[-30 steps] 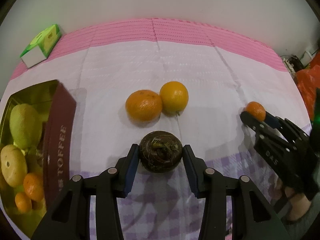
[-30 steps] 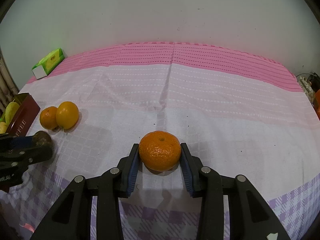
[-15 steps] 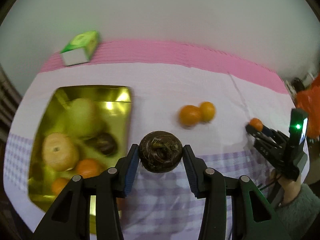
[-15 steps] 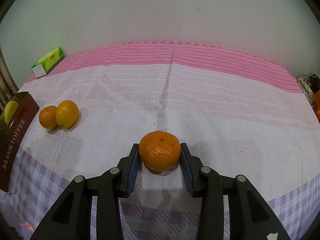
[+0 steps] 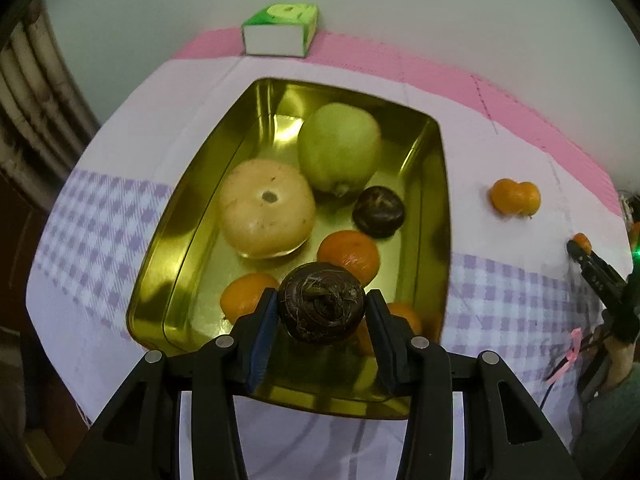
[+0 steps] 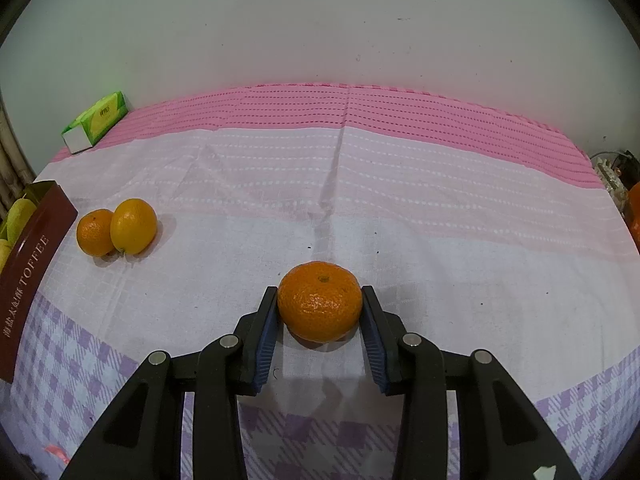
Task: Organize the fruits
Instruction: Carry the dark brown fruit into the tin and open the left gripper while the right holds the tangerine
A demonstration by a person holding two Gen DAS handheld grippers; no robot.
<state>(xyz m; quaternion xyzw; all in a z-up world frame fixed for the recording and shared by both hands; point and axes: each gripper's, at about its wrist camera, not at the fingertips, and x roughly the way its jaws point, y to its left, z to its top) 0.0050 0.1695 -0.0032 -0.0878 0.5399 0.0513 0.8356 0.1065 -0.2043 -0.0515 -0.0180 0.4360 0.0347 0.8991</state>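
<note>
My left gripper (image 5: 322,312) is shut on a dark brown round fruit (image 5: 321,306) and holds it above the near end of a gold tin (image 5: 176,264). The tin holds a green pear (image 5: 340,146), a pale round fruit (image 5: 266,208), another dark fruit (image 5: 379,211) and several tangerines (image 5: 349,254). My right gripper (image 6: 320,320) is shut on a tangerine (image 6: 319,300) just above the cloth; it also shows at the right edge of the left wrist view (image 5: 581,246). Two oranges (image 6: 118,230) lie together on the cloth, also in the left wrist view (image 5: 515,198).
The tin's dark red side marked TOFFEE (image 6: 28,268) stands at the left of the right wrist view. A green and white tissue box (image 5: 280,30) sits at the back by the wall, also in the right wrist view (image 6: 96,122). A radiator (image 5: 28,92) is at the far left.
My left gripper has swung left and risen with the dark fruit, from beside the two oranges to over the tin. The right gripper has stayed still with its tangerine.
</note>
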